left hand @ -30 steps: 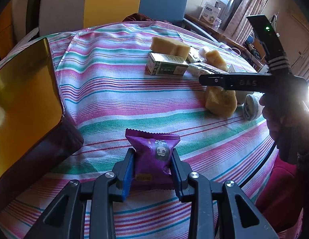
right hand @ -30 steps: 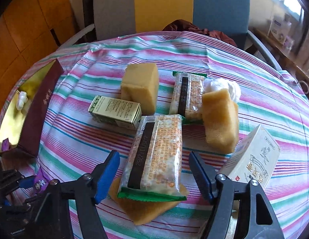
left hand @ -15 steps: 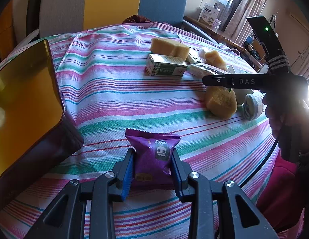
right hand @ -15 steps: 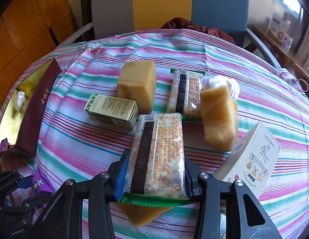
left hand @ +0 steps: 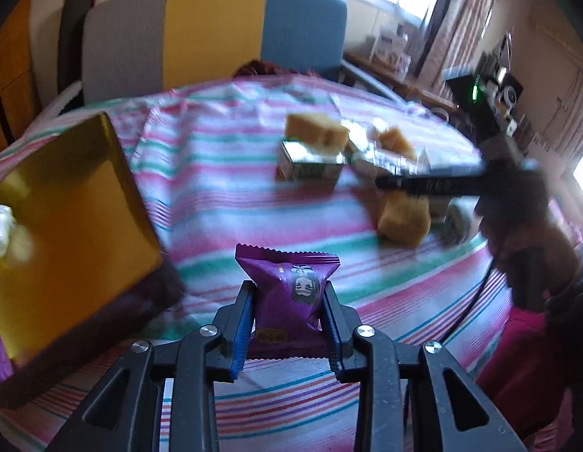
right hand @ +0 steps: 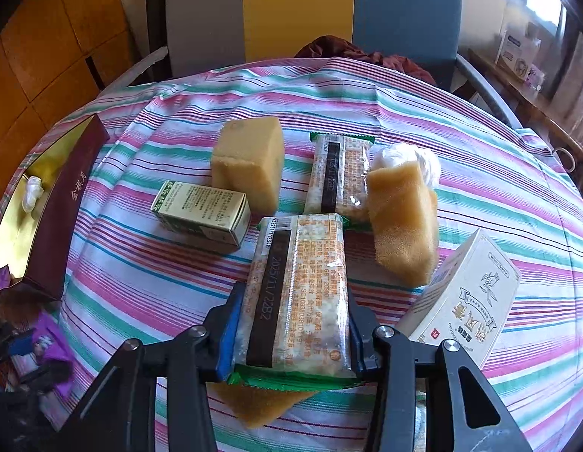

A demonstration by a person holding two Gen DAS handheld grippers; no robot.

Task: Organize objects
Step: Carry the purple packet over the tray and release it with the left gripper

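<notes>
My left gripper (left hand: 287, 312) is shut on a purple snack packet (left hand: 289, 293) and holds it above the striped tablecloth, just right of the open gold-lined box (left hand: 61, 222). My right gripper (right hand: 291, 312) is shut on a long clear cracker pack (right hand: 297, 290) with a green end, over a yellow sponge (right hand: 253, 406) beneath it. The box (right hand: 54, 211) shows at the left in the right wrist view, with the left gripper and purple packet (right hand: 46, 346) below it. The left wrist view is blurred.
On the cloth lie a second cracker pack (right hand: 338, 173), a green-gold carton (right hand: 203, 213), two more sponges (right hand: 250, 162) (right hand: 402, 222), a white wad (right hand: 404, 156) and a white box (right hand: 468, 297). Chairs (right hand: 302, 11) stand behind the table.
My left gripper has lifted the purple packet and swung it toward the gold box. My right gripper, open a second ago, has shut on the cracker pack and raised it slightly.
</notes>
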